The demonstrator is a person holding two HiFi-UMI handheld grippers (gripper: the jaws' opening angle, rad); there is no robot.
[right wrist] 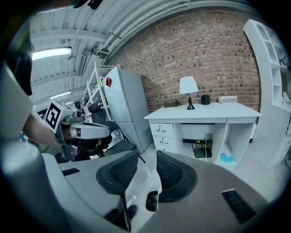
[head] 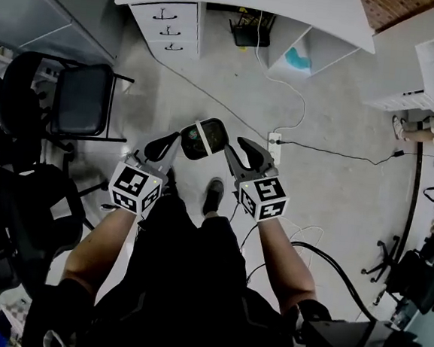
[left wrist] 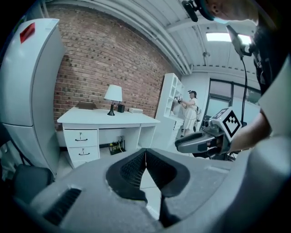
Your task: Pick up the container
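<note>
While it is hanging above the floor, right tool: its jaws are standing apart, with an open gap and nothing sitting between the pads.
Left tool: its jaws are meeting pad to pad, closed on nothing.
Both tools from the head view: the right tool and the left tool are pointing forward, their tips angling toward each other.
Container: dark with a pale band, it is showing between the two tools' tips, just beside each. Neither tool is gripping it. Whether it is lying on the floor cannot be told.
Shoe: it is standing just behind the container, between the tools.
White table: it is standing well ahead, against the brick wall, carrying a lamp.
Chair: it is standing off to the left.
</note>
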